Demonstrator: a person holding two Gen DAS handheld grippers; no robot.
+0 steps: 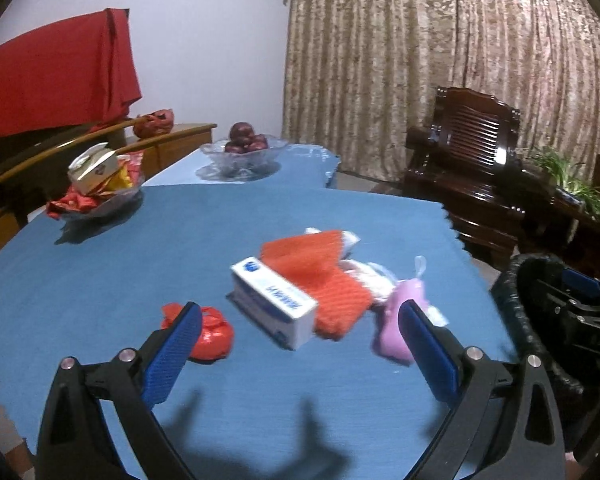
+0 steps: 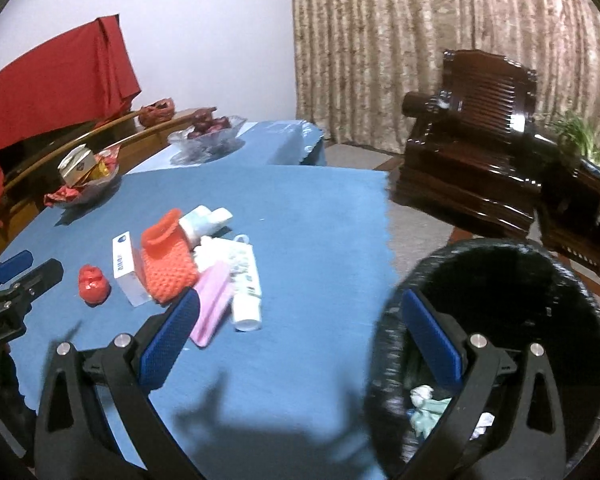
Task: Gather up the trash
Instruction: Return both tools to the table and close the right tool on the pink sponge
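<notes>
Hiding part of pink pouch (image 1: pixel 394 322): left gripper (image 1: pixel 300 316), right gripper (image 2: pixel 300 304); both jaws spread, empty.

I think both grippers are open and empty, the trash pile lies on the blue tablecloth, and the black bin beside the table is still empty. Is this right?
Not quite. The black bin is not empty: the right wrist view shows crumpled scraps at its bottom. The rest holds: the left gripper and right gripper are open and empty, and the trash pile lies on the blue tablecloth.
</notes>
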